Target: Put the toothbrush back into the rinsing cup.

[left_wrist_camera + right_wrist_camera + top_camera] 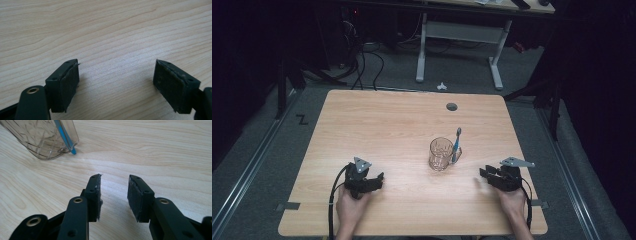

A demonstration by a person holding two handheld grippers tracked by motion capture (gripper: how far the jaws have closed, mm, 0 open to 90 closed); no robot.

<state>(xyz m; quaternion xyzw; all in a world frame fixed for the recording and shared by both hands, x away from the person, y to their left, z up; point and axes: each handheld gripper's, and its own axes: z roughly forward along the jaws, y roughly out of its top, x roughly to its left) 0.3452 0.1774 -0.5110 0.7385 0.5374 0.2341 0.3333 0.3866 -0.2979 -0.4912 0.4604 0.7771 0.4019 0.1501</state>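
Low on the table [377, 115], both the left hand-held gripper [381, 176] and the right hand-held gripper [482, 173] rest released, holding nothing.

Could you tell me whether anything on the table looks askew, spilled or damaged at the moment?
Nothing stands out. The clear cup stands upright on the table with the blue toothbrush leaning in it, head up, and no spill shows. Both tools, left and right, sit open and apart from the cup.

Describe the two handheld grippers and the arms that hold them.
The left gripper and right gripper are black, with a grey three-cornered plate on top and a black trailing cable. Their fingers are flat blocks with dark worn pads. The forearms are bare, no sleeves.
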